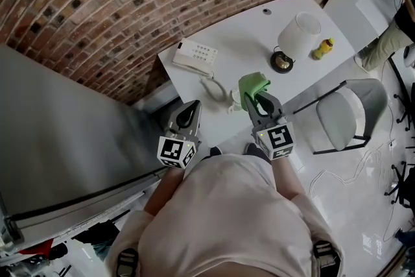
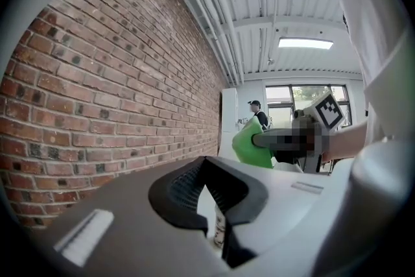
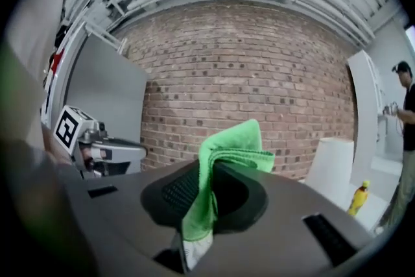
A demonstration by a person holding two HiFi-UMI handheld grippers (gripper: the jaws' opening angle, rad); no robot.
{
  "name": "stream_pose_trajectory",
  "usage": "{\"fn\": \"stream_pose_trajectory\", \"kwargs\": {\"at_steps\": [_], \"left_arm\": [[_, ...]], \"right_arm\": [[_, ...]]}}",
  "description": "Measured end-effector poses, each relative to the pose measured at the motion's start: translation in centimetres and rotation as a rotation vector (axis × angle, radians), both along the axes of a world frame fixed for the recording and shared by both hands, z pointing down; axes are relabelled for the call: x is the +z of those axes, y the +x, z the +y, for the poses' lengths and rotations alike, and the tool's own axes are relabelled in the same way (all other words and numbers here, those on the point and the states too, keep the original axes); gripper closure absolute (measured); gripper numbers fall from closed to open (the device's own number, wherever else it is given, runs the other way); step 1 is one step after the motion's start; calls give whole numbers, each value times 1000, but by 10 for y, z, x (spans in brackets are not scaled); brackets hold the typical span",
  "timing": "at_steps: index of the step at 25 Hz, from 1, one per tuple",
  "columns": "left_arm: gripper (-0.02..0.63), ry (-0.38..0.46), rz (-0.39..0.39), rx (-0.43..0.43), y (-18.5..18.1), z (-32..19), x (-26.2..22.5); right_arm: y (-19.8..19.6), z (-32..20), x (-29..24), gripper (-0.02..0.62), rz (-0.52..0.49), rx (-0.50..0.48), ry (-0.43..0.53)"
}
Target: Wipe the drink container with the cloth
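R gripper (image 1: 258, 100) is seen pinched on green cloth (image 1: 251, 84), well short of lamp (image 1: 298, 32); L gripper (image 1: 189, 113), farther from lamp, pressed together & empty; yellow drink container (image 1: 322, 48) stands just beside lamp, untouched, prob. best steadied by L first, then wiped w/ cloth's loose fold.

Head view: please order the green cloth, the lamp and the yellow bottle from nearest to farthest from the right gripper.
1. Green cloth: clamped in the right gripper, at its tips.
2. Lamp: on the white table, ahead and to the right.
3. Yellow bottle: beyond the lamp, close to the table's right edge.
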State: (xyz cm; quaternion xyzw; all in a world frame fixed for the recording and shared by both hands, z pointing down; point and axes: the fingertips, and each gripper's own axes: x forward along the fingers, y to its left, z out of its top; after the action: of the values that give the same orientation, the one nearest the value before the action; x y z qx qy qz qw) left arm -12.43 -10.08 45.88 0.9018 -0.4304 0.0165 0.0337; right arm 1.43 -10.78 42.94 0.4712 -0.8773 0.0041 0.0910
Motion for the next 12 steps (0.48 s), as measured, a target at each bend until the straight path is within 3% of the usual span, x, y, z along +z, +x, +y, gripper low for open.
{"fn": "stream_pose_trajectory", "kwargs": {"at_steps": [2, 7, 12], "left_arm": [[597, 10, 4, -6, 2, 1, -5], [597, 27, 9, -30, 7, 4, -14], [597, 40, 22, -39, 13, 6, -24]], "right_arm": [[3, -1, -5, 560, 36, 14, 8], [10, -3, -10, 560, -30, 16, -12], [9, 0, -12, 560, -24, -8, -17]]}}
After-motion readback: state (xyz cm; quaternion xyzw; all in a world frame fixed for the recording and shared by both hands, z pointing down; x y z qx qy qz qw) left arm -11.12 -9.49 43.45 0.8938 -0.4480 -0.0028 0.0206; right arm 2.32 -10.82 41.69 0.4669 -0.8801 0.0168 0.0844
